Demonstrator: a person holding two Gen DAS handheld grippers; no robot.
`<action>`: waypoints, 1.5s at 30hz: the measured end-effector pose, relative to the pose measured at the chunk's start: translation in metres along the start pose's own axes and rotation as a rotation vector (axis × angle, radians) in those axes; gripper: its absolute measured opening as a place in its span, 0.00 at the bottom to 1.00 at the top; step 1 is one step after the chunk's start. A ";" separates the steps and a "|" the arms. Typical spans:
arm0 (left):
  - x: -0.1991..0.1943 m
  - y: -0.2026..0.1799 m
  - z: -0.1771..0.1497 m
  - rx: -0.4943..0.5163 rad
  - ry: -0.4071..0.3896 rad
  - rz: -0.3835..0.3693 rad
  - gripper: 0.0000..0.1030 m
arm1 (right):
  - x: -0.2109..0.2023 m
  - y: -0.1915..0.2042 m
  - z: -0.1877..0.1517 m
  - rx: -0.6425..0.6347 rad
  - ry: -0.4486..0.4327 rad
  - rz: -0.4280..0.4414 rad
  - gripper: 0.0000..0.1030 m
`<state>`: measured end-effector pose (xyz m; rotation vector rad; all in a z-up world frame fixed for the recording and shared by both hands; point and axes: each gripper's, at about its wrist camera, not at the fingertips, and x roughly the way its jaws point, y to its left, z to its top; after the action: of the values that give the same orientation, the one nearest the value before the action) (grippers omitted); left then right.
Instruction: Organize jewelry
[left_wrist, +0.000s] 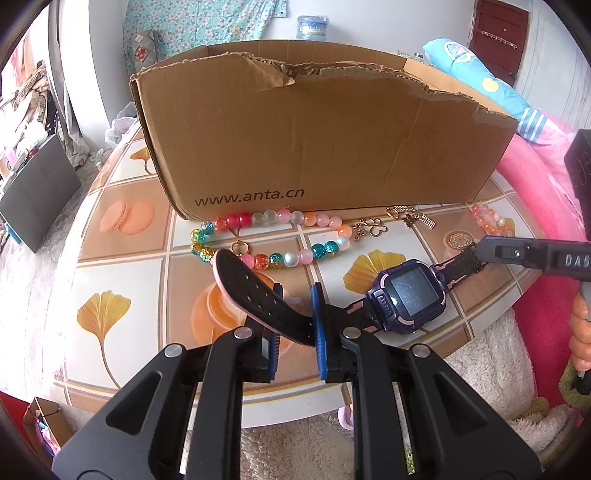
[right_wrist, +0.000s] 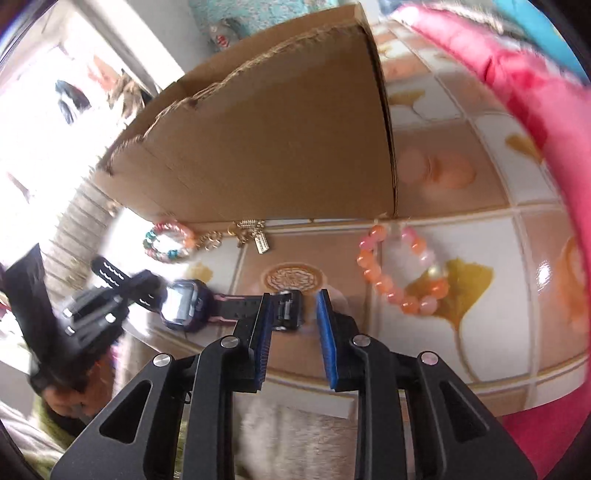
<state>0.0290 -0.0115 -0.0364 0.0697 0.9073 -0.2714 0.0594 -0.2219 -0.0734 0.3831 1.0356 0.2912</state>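
Glossy tiled-pattern tabletop (left_wrist: 122, 266) beneath torn cardboard box (left_wrist: 314, 147), pink bedding (left_wrist: 535, 173) beside.

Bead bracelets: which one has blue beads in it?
The big bracelet in front of the box has teal-blue beads among pink, orange and clear ones. The small bracelet is only orange and pink.

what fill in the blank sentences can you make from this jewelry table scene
The left gripper is shut on the smartwatch by its ____.
The right gripper is open at the ____ end of that band.
The cardboard box reads www.____.cn.

Missing words: strap; buckle; anta
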 end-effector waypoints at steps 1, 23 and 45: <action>0.000 0.000 0.000 0.001 0.000 0.001 0.14 | 0.003 0.001 -0.004 0.027 0.000 0.024 0.26; -0.033 0.009 0.009 -0.050 -0.068 -0.075 0.05 | -0.020 0.085 -0.007 -0.222 -0.162 0.049 0.06; 0.065 0.063 0.242 -0.097 0.176 -0.119 0.02 | 0.042 0.071 0.230 -0.198 -0.033 0.024 0.06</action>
<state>0.2687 -0.0063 0.0583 -0.0509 1.1006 -0.3348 0.2768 -0.1796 0.0296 0.2209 0.9607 0.4041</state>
